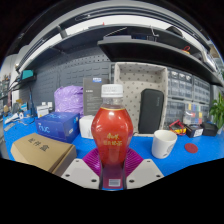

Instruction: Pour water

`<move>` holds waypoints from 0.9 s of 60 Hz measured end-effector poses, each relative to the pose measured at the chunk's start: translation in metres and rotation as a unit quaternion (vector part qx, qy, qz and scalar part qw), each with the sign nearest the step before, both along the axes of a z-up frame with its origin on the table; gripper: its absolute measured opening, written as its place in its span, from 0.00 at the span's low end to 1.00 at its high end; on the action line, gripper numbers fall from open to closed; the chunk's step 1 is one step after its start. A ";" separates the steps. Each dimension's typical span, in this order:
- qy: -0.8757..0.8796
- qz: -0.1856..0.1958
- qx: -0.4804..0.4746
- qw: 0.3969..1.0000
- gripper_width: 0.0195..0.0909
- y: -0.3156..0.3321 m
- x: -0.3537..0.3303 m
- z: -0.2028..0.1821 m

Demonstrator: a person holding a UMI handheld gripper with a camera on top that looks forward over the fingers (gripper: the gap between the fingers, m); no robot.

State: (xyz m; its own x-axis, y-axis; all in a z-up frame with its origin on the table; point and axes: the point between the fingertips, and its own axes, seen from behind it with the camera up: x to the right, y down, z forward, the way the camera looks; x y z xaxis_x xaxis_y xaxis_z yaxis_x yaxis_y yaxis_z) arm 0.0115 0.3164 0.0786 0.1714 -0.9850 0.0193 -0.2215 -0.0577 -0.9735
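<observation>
Claw (113, 166) grips bottle (112, 135) of red liquid near white cup (164, 143).

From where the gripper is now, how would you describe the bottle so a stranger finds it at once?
On the blue table, look between the gripper fingers, where the bottle stands upright. It alone holds red liquid under a white cap; the white cup beside it is plain.

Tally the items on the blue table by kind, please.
Bottles: 1, red drink bottle between the tongs
White cups: 2, one right of the bottle, one behind it
Boxes: 2, blue and cardboard
Purple bags: 1
Total: 6
</observation>
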 end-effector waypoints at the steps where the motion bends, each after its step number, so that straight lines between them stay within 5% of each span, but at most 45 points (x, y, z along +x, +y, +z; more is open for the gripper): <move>1: 0.000 0.001 0.004 1.000 0.10 0.001 0.001 0.000; 11: 0.025 0.004 0.031 0.999 0.10 -0.002 0.004 -0.001; 25: 0.090 -0.030 0.245 0.965 0.10 -0.004 0.044 0.022; 40: 0.131 -0.084 0.544 0.825 0.10 -0.012 0.087 0.062; 54: 0.148 -0.105 0.698 0.692 0.10 -0.022 0.106 0.073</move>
